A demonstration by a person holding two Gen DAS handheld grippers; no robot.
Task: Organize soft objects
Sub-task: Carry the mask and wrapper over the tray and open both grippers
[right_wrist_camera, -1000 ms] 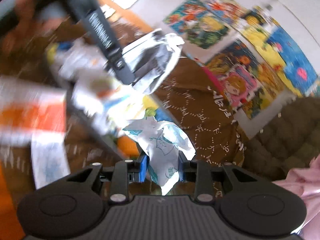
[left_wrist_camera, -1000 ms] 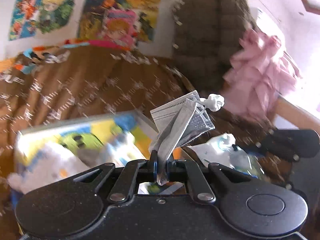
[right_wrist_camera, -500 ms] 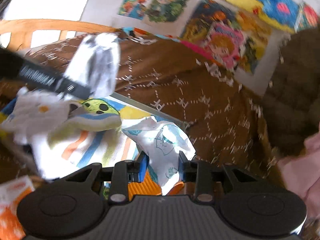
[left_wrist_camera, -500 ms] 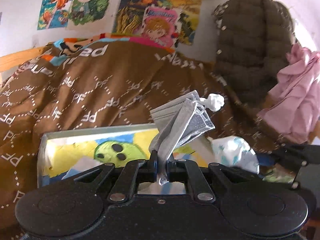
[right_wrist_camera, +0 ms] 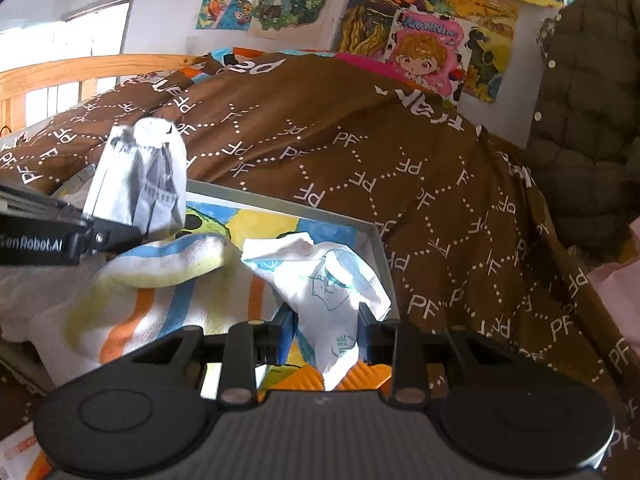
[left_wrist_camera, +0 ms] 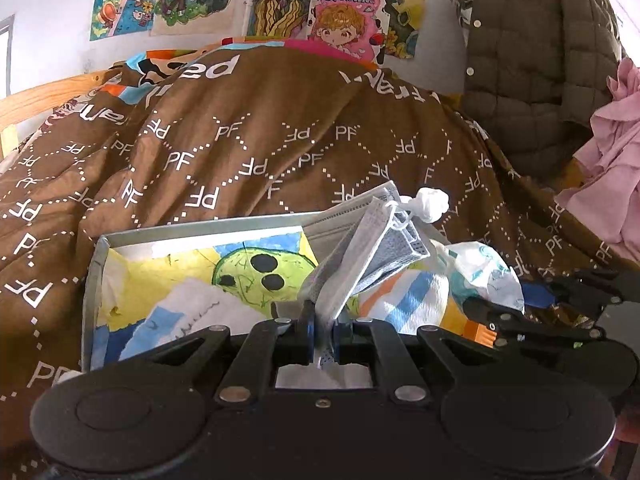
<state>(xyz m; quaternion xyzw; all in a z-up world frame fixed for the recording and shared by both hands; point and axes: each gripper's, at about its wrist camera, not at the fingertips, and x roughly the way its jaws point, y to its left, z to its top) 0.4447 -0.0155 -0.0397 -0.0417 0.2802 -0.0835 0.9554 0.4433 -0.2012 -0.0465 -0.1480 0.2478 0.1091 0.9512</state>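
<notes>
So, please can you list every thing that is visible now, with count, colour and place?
face mask: one, grey, in left gripper, above the tray
tissue pack: one, white with teal print, in right gripper, over the tray's right end
striped towel: one, white, orange, blue, yellow, in the tray
tray: one, grey rim, colourful lining, on the blanket
blanket: one, brown, on the bed
posters: several, colourful, on the wall
jacket: one, olive, right
pink cloth: one, far right
left gripper: black, shut
right gripper: black, shut
</notes>
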